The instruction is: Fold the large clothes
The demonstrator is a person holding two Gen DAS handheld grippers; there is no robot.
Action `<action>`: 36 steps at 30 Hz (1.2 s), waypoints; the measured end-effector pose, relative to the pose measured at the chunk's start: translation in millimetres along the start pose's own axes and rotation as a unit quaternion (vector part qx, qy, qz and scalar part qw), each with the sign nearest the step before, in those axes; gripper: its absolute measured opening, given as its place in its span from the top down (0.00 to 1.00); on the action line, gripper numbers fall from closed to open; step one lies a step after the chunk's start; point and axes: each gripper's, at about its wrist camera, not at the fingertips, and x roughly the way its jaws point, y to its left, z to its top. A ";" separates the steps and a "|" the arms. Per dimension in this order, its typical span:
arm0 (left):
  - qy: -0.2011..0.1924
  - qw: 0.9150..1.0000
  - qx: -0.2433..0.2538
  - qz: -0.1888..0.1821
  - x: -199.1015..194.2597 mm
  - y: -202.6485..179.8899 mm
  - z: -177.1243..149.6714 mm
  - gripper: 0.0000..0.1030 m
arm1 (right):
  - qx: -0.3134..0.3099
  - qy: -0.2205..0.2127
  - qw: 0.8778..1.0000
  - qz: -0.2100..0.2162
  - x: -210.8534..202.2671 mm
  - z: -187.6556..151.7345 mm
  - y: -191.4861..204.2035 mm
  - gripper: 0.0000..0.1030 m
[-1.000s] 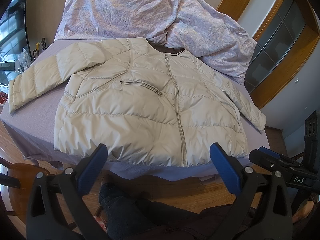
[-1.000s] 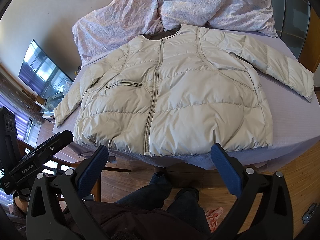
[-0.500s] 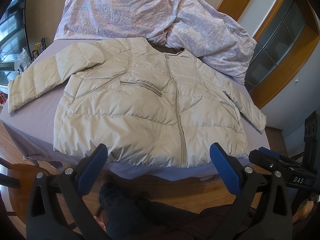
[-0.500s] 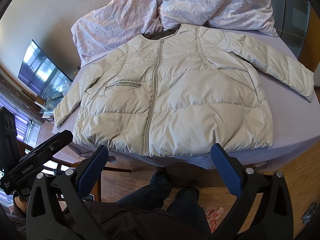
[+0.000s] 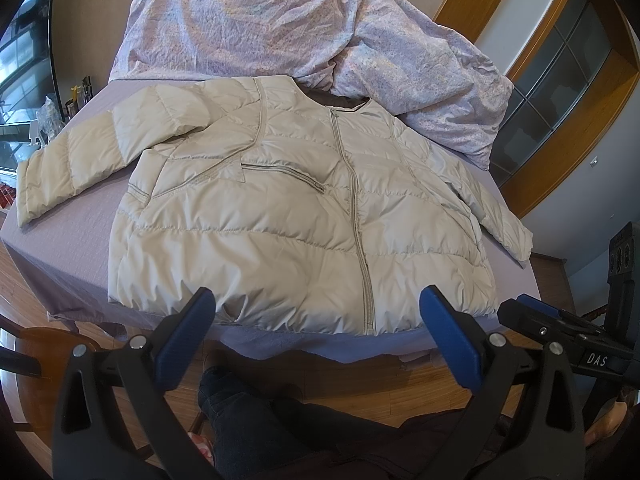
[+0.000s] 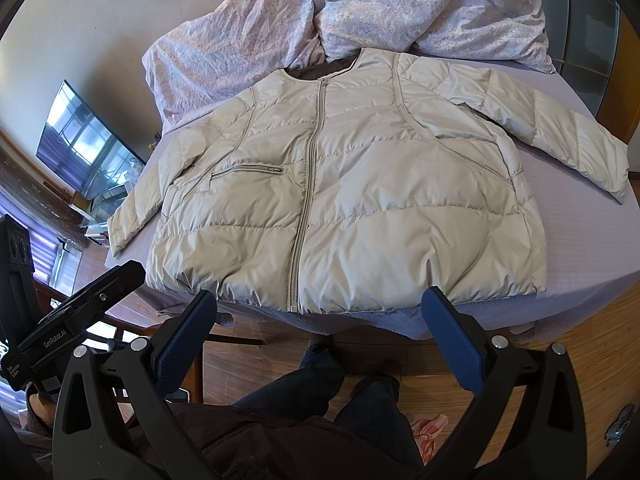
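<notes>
A beige quilted puffer jacket (image 5: pixel 288 208) (image 6: pixel 360 184) lies flat and zipped on a lilac bed sheet (image 5: pixel 68 248) (image 6: pixel 592 272), front up, both sleeves spread outward, hem toward me. My left gripper (image 5: pixel 316 312) hangs open just short of the hem, with nothing between its blue pads (image 5: pixel 184 336). Over the hem near the zipper's end, my right gripper (image 6: pixel 320 312) is open too and holds nothing. Each gripper's black body shows at the edge of the other's view.
A crumpled floral duvet (image 5: pixel 304 32) (image 6: pixel 360 12) is heaped at the head of the bed, touching the collar. The person's dark-trousered legs (image 6: pixel 340 392) stand on the wooden floor by the bed's foot. A wooden chair (image 5: pixel 36 352) is at the left, a TV (image 6: pixel 80 144) beyond.
Both grippers have drifted very slightly; the jacket has not moved and both stay open.
</notes>
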 end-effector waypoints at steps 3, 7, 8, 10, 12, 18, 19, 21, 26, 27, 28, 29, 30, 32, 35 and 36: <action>0.000 1.000 0.000 0.000 0.0 0.0 0.0 0.02 | 0.000 0.000 1.000 0.000 -0.1 -0.1 0.0 0.01; 0.000 1.000 0.000 0.000 0.0 0.0 0.0 0.02 | 0.000 0.000 1.000 0.000 -0.1 0.0 -0.2 0.01; 0.000 1.000 0.000 0.000 0.0 0.0 0.0 0.02 | 0.000 0.000 1.000 0.000 -0.1 0.0 -0.3 0.01; 0.000 1.000 0.000 0.000 0.0 0.0 0.0 0.02 | 0.001 0.001 1.000 0.000 0.0 0.0 -0.3 0.01; 0.000 1.000 0.000 0.000 0.0 0.0 0.0 0.02 | 0.000 0.000 1.000 0.000 -0.1 0.1 -0.4 0.01; 0.000 1.000 0.000 0.000 0.1 0.0 0.0 0.02 | 0.000 0.000 1.000 0.001 -0.1 0.1 -0.5 0.01; 0.000 1.000 0.000 0.000 0.0 0.0 0.0 0.02 | 0.000 0.000 1.000 0.000 -0.2 0.1 -0.4 0.01; 0.000 1.000 0.000 0.000 0.0 0.0 0.0 0.02 | 0.001 0.001 1.000 0.001 -0.1 0.2 -0.6 0.01; 0.000 1.000 0.000 0.000 -0.1 0.0 0.0 0.02 | 0.001 0.001 1.000 0.001 0.1 0.4 -0.7 0.01; 0.000 1.000 0.000 0.000 0.0 0.0 0.0 0.02 | 0.001 0.001 1.000 0.001 0.1 0.5 -0.7 0.01; 0.000 1.000 0.000 0.000 0.1 0.0 0.0 0.02 | 0.001 0.001 1.000 0.001 0.2 0.5 -0.6 0.01; 0.000 1.000 0.000 0.000 0.0 0.0 0.0 0.02 | 0.001 0.001 1.000 0.001 0.3 0.6 -0.7 0.01; 0.000 1.000 0.000 0.000 0.0 0.0 0.0 0.02 | 0.001 0.001 1.000 0.001 0.3 0.7 -0.8 0.01; 0.000 1.000 0.000 0.000 0.0 0.0 0.0 0.02 | 0.001 0.001 1.000 0.001 0.4 0.9 -0.9 0.01; 0.000 1.000 0.000 0.000 0.0 0.0 0.0 0.02 | 0.001 0.001 1.000 0.001 1.2 2.1 -1.9 0.01; 0.000 1.000 0.000 0.000 0.0 0.0 0.0 0.02 | 0.001 0.001 1.000 0.001 1.6 2.6 -2.3 0.01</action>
